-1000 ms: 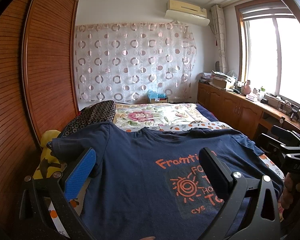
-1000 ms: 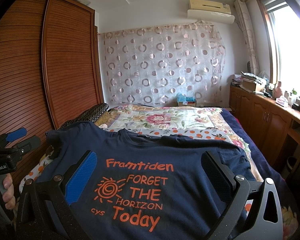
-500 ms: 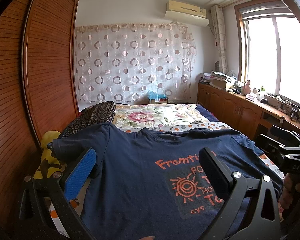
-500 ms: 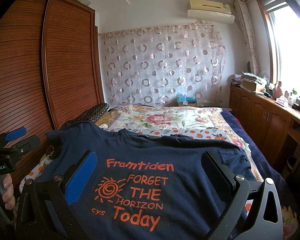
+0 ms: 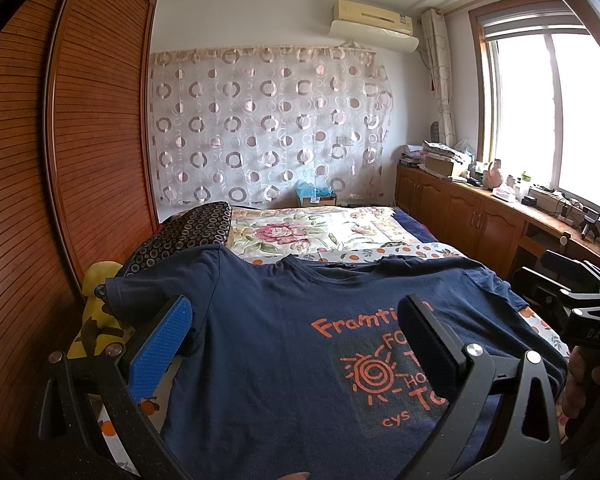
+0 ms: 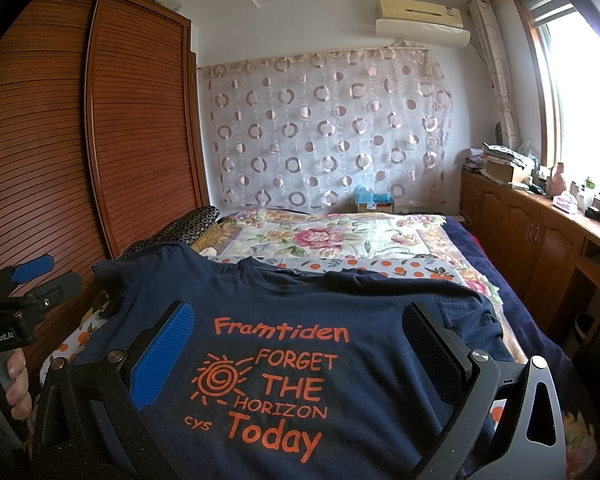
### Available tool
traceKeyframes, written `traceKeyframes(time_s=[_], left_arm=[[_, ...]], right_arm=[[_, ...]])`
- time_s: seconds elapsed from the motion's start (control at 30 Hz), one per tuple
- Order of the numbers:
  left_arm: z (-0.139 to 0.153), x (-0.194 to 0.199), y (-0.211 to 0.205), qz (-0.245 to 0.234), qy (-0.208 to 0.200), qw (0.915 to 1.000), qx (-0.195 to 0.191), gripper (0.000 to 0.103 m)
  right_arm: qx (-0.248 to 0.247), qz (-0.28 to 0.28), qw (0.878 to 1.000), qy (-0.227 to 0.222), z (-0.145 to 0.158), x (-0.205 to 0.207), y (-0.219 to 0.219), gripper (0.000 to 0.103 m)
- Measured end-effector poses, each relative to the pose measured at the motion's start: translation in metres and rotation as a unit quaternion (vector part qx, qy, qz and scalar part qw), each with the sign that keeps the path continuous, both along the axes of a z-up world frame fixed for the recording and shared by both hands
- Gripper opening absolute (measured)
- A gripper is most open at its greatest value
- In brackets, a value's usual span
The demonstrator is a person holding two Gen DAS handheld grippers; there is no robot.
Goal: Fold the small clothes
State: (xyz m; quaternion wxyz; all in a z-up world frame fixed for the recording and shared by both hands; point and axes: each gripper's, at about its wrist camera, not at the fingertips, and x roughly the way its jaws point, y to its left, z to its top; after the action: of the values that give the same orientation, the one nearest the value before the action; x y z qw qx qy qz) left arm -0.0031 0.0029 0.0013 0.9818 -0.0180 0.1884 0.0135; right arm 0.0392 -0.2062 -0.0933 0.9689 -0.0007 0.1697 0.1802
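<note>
A navy T-shirt (image 6: 284,312) lies flat, print side up, on the bed (image 6: 340,236) — collar toward the far wall, hem toward the cameras. Orange lettering reads "Framtiden FORGET THE HORIZON Today". The left tongs (image 5: 296,332) are spread wide above the shirt's left half, grasping nothing. The right tongs (image 6: 300,340) are likewise released — one finger either side of the print. A patterned pillow (image 5: 184,232) lies beside the shirt's left sleeve.

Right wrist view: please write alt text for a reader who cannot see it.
A navy T-shirt with orange print lies flat, front up, on a floral bed. The open right tool hovers over it, holding nothing; the left tool shows at far left.
</note>
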Motion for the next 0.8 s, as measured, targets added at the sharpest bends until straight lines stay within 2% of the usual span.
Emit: traceKeyframes(time_s=[0.5, 0.8], left_arm=[[0.0, 0.0, -0.001, 0.0, 0.001, 1.0, 0.002, 0.103], [-0.009, 0.004, 0.021, 0.011, 0.027, 0.9996, 0.001, 0.103]], right_arm=[[0.0, 0.006, 1.0, 0.004, -0.002, 0.003, 0.003, 0.103], [-0.003, 0.021, 0.999, 0.027, -0.008, 0.014, 0.007, 0.103]])
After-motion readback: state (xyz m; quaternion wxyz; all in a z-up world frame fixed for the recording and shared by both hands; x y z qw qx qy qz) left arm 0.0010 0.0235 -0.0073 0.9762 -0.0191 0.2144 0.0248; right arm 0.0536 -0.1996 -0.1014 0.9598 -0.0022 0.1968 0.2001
